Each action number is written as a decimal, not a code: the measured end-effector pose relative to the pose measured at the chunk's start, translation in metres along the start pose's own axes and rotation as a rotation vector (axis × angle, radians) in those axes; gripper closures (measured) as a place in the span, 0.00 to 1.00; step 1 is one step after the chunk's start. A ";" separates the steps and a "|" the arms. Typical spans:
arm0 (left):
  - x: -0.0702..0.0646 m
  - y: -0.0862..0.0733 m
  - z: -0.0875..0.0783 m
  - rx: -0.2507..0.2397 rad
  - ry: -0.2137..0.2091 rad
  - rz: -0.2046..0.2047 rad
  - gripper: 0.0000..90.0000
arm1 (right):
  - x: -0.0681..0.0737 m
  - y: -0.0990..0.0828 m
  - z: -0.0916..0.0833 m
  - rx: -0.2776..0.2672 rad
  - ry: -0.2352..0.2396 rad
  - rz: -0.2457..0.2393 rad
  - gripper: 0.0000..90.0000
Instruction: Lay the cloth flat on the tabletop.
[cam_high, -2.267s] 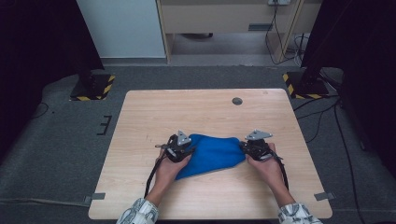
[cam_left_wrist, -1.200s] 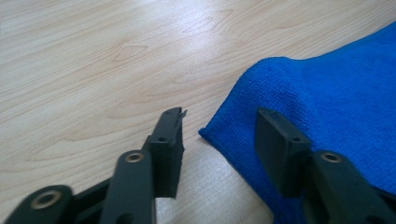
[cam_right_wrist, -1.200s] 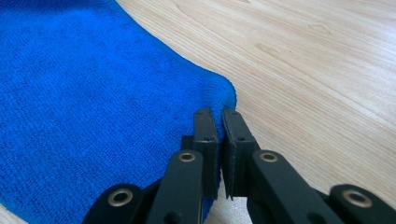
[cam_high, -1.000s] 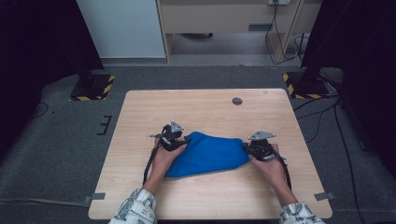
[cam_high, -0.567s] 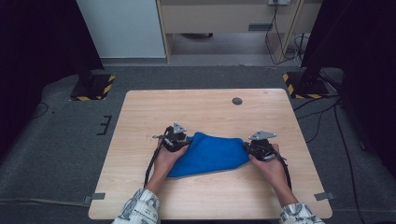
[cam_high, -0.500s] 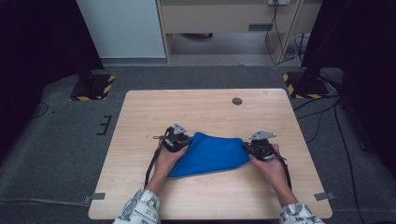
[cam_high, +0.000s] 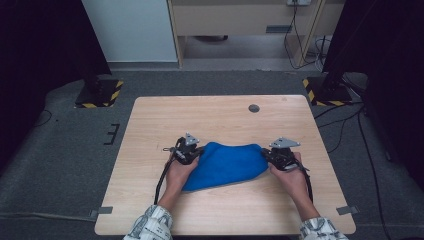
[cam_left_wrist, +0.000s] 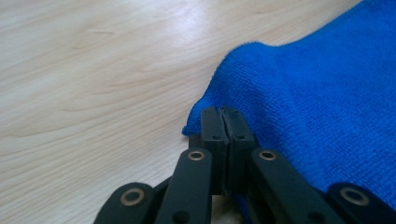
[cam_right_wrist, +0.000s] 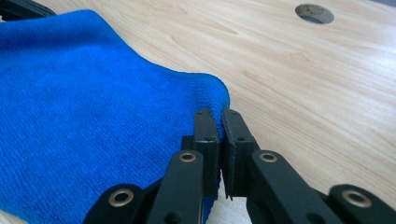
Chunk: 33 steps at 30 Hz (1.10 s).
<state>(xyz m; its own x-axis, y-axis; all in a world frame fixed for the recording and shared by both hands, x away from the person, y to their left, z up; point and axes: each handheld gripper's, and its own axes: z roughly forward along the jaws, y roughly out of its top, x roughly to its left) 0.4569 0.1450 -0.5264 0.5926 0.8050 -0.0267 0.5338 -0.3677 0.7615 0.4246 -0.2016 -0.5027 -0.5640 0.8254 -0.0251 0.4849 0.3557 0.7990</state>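
Blue terry cloth (cam_high: 225, 165), soft and rumpled, lies mid-bench (cam_high: 215, 112) on pale wood grain. Left gripper (cam_high: 189, 150), jaws just closing, pinches its left corner; right gripper (cam_high: 279, 154) clamps the right corner

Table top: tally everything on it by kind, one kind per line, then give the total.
Blue cloth: 1
Hand-held gripper: 2, the left hand-held gripper and the right hand-held gripper, each pinching a corner of the cloth
Round hole in the table, near the far edge: 1
Total: 4
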 end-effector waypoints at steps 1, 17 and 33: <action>0.002 0.001 -0.002 -0.007 0.003 -0.005 0.99 | 0.000 0.001 0.000 -0.001 0.003 0.001 0.96; 0.030 -0.005 -0.020 0.048 0.035 -0.019 0.99 | 0.012 0.006 0.012 0.012 0.030 -0.029 0.96; 0.030 -0.007 0.000 0.030 0.057 -0.060 0.52 | 0.018 0.007 0.021 0.021 0.037 -0.045 0.96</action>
<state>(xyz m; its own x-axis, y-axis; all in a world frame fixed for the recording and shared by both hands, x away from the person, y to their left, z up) 0.4703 0.1718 -0.5325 0.5240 0.8510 -0.0346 0.5861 -0.3308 0.7396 0.4315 -0.1750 -0.5100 -0.6100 0.7915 -0.0380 0.4720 0.4015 0.7849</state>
